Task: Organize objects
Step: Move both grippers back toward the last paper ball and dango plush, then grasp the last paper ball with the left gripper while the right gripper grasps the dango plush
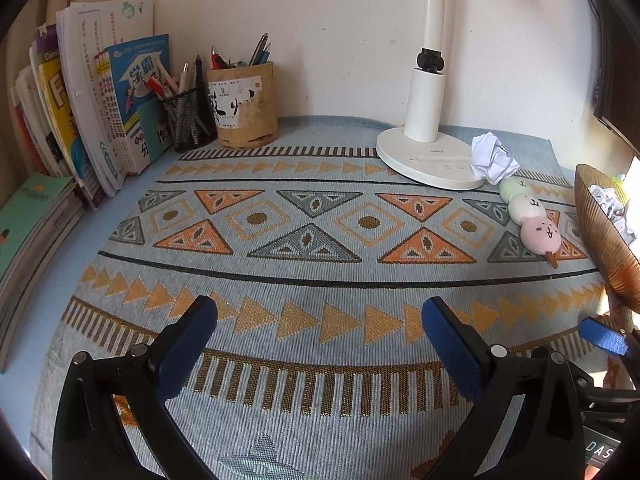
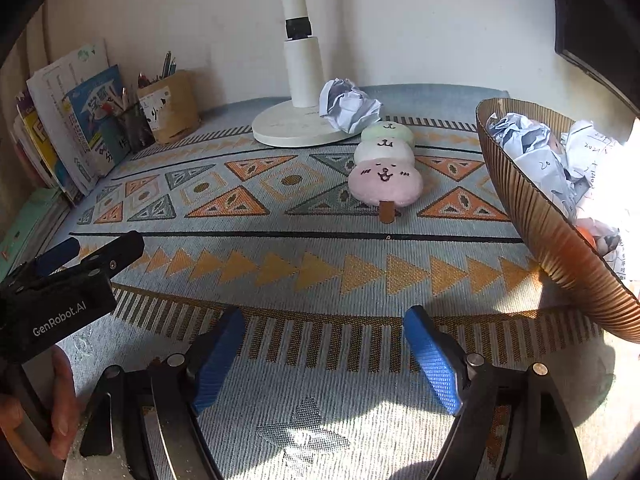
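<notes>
A crumpled white paper ball (image 1: pixel 493 157) (image 2: pixel 349 105) lies on the lamp base (image 1: pixel 424 160) (image 2: pixel 292 128) at the back of the desk. A plush dango skewer (image 1: pixel 530 216) (image 2: pixel 386 168) of green, white and pink balls lies just in front of it. A brown ribbed bowl (image 1: pixel 604 236) (image 2: pixel 552 232) at the right holds several crumpled papers. My left gripper (image 1: pixel 320 320) is open and empty over the patterned mat. My right gripper (image 2: pixel 325 328) is open and empty, nearer the bowl and plush. The left gripper also shows at the left of the right wrist view (image 2: pixel 80 252).
A row of books (image 1: pixel 92 108) (image 2: pixel 72 128) stands at the back left, with more lying flat. A mesh pen cup (image 1: pixel 188 120) and a round brown pen holder (image 1: pixel 244 106) (image 2: pixel 170 106) stand beside them. A dark monitor edge (image 1: pixel 616 60) hangs at the right.
</notes>
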`<action>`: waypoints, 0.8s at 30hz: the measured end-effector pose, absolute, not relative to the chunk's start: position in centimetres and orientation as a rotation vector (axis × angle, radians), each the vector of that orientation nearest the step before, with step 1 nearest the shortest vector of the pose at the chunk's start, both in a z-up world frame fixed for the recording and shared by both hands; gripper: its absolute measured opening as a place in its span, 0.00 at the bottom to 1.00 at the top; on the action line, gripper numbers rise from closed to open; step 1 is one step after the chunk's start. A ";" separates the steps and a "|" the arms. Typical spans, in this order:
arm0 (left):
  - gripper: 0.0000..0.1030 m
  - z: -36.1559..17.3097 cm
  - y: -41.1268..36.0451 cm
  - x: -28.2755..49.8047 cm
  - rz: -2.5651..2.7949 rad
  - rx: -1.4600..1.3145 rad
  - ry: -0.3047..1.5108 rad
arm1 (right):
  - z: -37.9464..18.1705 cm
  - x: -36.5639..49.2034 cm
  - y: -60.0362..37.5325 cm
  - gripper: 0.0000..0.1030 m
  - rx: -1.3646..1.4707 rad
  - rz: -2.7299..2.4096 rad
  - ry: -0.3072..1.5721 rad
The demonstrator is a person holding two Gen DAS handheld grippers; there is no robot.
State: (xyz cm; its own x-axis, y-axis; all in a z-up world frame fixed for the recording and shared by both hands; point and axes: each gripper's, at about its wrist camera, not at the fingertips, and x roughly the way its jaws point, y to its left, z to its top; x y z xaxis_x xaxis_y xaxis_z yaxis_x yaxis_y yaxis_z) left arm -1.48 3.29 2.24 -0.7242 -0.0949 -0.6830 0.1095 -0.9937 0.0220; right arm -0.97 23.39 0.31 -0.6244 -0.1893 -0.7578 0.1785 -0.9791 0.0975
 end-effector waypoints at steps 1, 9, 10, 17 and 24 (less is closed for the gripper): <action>0.99 2.2 3.3 -1.5 -2.817 1.117 0.032 | 0.3 -1.0 23.5 0.78 1.250 -2.663 -0.025; 0.99 2.0 2.9 -1.7 -2.778 1.131 0.046 | 0.2 -1.2 23.7 0.78 1.267 -2.673 -0.046; 0.99 2.0 2.8 -1.7 -2.775 1.135 0.058 | 0.3 -1.2 23.7 0.78 1.265 -2.684 -0.052; 0.99 7.4 5.3 -4.3 -3.050 1.139 -0.055 | 1.7 -3.2 26.3 0.78 1.339 -2.606 -0.528; 0.99 9.1 9.6 -13.8 -3.350 1.319 -0.080 | 1.3 -6.9 26.5 0.78 1.334 -2.769 -0.606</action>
State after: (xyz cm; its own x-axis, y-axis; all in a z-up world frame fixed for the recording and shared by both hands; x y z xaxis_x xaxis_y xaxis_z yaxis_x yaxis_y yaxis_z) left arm -13.77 9.59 9.08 -0.6417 0.3975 -0.6559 -0.4283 -0.8952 -0.1235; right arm -6.93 26.53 1.30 -0.6373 -0.1724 -0.7511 -0.1570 -0.9252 0.3455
